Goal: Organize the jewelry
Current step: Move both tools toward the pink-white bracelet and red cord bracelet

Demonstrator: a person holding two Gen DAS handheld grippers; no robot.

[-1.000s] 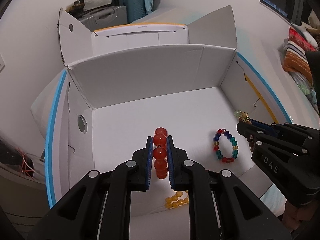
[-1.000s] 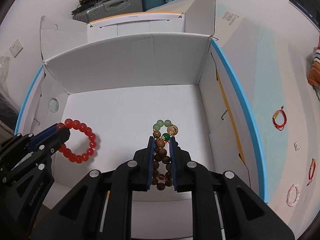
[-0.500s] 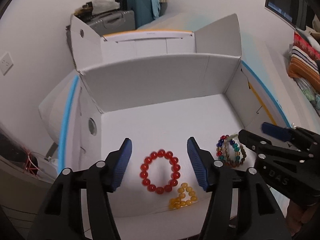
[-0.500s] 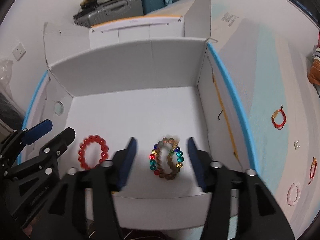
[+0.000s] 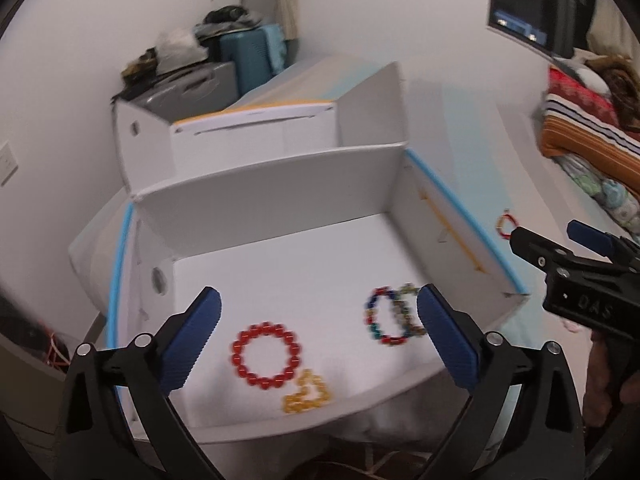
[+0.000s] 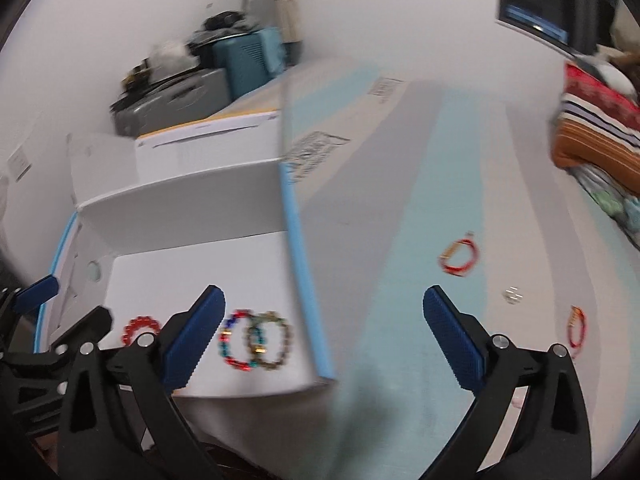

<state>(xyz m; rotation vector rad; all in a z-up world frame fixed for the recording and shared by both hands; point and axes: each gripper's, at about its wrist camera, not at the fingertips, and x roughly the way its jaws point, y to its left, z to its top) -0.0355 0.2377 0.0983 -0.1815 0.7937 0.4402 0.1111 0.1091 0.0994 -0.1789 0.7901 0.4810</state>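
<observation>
Inside the box (image 5: 280, 196) three bracelets are lying flat on its floor, plus a fourth overlapping one: the red bracelet (image 5: 265, 355) at 12 o'clock between our left gripper's (image 5: 318, 340) spread fingers, the yellow one (image 5: 307, 397) touching it at 5 o'clock, and the multicolor one (image 5: 383, 321) interlaced with a brown one (image 5: 408, 312) at 1 o'clock. We are holding both grippers wide open and empty.

Our right gripper (image 6: 324, 340) is pointing over the box's blue-edged right wall (image 6: 302, 280), toward the pale surface (image 6: 400, 200). The loose pieces are lying there: a red cord bracelet (image 6: 460, 259) at 1 o'clock, a small pale item (image 6: 513, 295) and another red cord (image 6: 576, 326) at 2 to 3 o'clock. These are lying well apart from each other, with nothing between them and the fingers.

We are judging the right gripper nearer to them; the left one is sitting over the box, with the wall in its way.
</observation>
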